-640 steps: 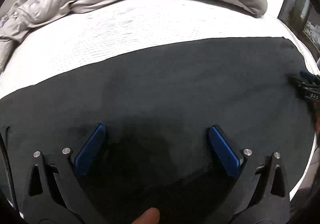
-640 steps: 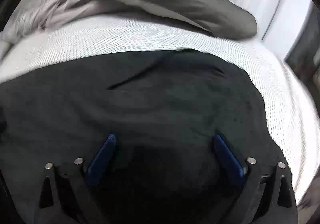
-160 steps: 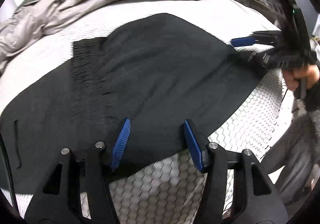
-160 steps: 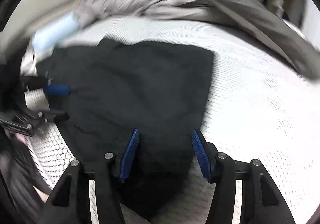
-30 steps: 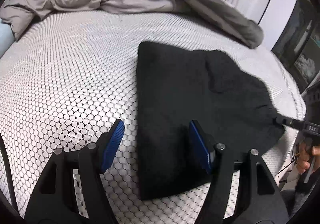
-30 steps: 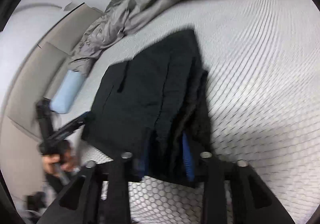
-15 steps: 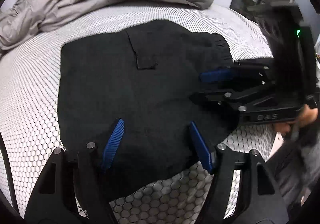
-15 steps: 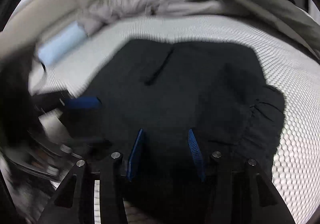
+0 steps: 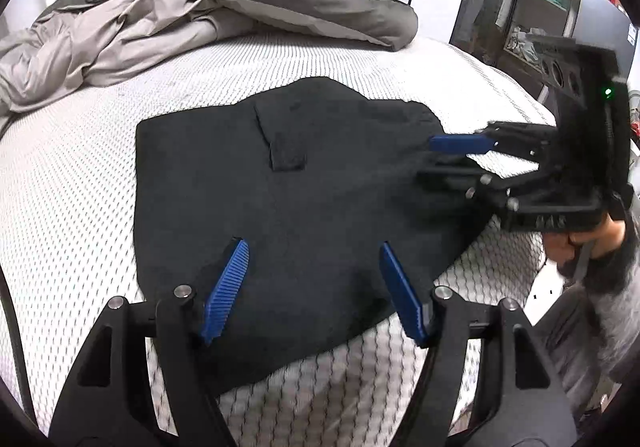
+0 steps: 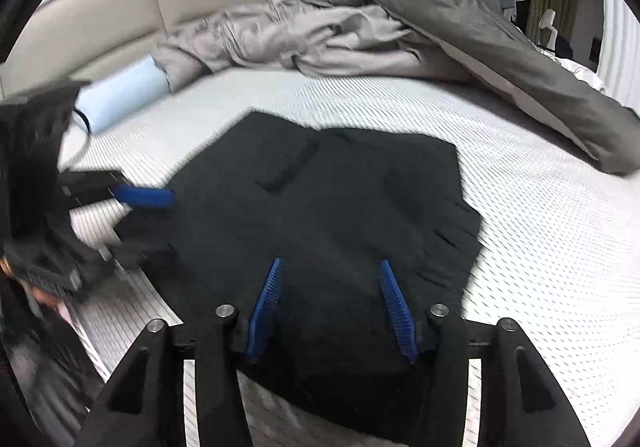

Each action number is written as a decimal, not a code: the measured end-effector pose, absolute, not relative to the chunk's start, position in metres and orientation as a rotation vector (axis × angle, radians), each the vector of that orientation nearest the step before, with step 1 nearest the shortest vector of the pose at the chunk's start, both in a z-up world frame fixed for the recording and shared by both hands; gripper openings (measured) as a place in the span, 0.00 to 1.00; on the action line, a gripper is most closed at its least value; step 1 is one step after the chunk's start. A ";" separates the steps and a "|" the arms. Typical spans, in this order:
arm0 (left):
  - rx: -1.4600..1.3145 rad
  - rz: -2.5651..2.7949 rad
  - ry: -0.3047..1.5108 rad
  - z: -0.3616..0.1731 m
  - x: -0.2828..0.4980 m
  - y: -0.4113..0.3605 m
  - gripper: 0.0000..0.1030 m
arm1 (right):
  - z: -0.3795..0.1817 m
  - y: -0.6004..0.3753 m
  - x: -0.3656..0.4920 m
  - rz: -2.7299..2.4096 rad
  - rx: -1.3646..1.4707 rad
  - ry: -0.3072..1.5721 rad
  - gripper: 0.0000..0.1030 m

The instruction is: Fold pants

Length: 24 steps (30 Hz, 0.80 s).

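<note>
The black pants [image 9: 304,199] lie folded into a compact, flat pile on the white mattress [image 9: 72,207], a pocket flap facing up. My left gripper [image 9: 313,245] hovers open over their near edge with nothing pinched. In the right wrist view the left gripper [image 10: 168,221] stands at the left edge of the pants [image 10: 340,215]. My right gripper [image 10: 331,262] is over the near part of the pile, its jaws opening, its pads not pressing the cloth. In the left wrist view the right gripper [image 9: 436,159] sits at the pants' right edge, one finger above the other.
A crumpled grey duvet [image 9: 240,7] fills the back of the bed. A light blue pillow [image 10: 120,95] lies by the beige headboard [image 10: 100,15]. A dark shelf unit [image 9: 540,7] stands beyond the mattress's right edge. A person's hand [image 9: 580,243] holds the right gripper.
A second ago the right gripper was shut on a bunched fold of the pants; it has let go and its jaws have widened. Both grippers rolled and shifted over the folded pile.
</note>
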<state>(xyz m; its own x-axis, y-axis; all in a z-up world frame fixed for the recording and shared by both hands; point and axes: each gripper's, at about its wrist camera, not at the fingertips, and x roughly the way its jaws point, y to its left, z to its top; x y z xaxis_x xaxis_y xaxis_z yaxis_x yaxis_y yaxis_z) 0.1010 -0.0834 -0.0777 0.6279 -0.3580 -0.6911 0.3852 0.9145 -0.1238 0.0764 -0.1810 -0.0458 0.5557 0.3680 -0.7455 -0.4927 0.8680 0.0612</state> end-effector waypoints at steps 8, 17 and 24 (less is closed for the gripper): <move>-0.035 -0.410 0.857 -0.097 0.125 -0.067 0.63 | -0.083 -0.160 0.098 0.479 -0.304 0.939 0.60; -0.006 -0.441 0.800 -0.077 0.080 -0.067 0.64 | -0.058 -0.189 0.071 0.475 -0.275 0.844 0.57; 0.095 -0.432 0.843 -0.100 0.083 -0.091 0.64 | -0.089 -0.151 0.073 0.554 -0.376 0.893 0.56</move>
<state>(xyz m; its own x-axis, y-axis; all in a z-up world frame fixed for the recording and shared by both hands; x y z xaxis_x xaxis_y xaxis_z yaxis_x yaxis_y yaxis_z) 0.0833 -0.0908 -0.0997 0.5842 -0.3322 -0.7405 0.4066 0.9094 -0.0872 0.0727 -0.1514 -0.0887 0.5026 0.2946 -0.8128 -0.5969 0.7984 -0.0797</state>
